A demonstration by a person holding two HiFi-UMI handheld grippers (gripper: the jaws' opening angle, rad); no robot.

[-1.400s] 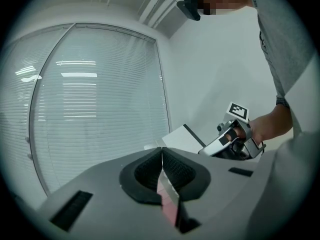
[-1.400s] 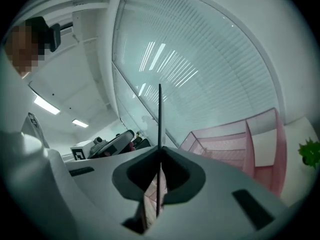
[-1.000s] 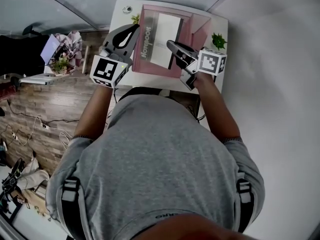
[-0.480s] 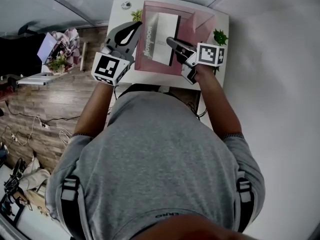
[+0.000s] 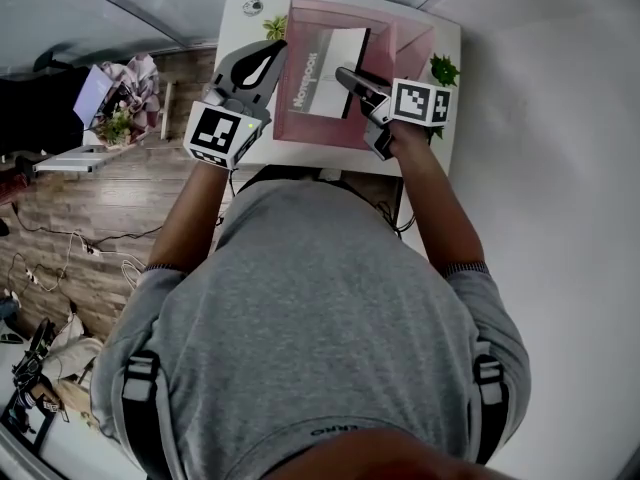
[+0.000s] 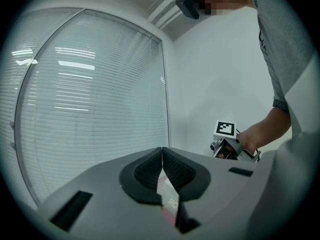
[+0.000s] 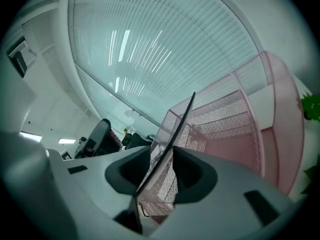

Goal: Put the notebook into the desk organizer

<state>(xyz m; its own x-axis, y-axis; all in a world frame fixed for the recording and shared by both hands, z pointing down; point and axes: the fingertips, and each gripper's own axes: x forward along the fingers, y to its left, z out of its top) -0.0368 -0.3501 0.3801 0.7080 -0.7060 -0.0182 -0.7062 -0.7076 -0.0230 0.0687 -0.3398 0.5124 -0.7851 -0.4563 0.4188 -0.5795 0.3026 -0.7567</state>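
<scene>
Right now you are at the release step, as I judge it: the notebook [image 5: 332, 66] is down inside the organizer [image 5: 412, 44] and only the letting-go is left. The next move calls for you to spread the right jaws wider and draw that gripper back toward you, clear of the cover. Then free the left side without dragging the notebook up or tipping it over the mesh wall.

Nearest you, in the right gripper view, your right gripper [image 7: 162, 151] has just been opening. Its jaws stand a little apart, and the notebook's thin dark edge runs up between them. The edge lies along 1 jaw, with pink mesh showing through the gap to the other, so nothing is pinched there.

In the left gripper view, your left gripper [image 6: 161, 156] is clenched, tips together. A strip of the printed cover shows in the slit behind the tips, so I take it to be gripping the notebook at its left edge.

Beyond the 2 grippers, the head view shows the notebook leaning inside the pink mesh organizer. Its printed band faces your left, and the right gripper is at its near right edge. The organizer stands on the white desk [image 5: 232, 38].
</scene>
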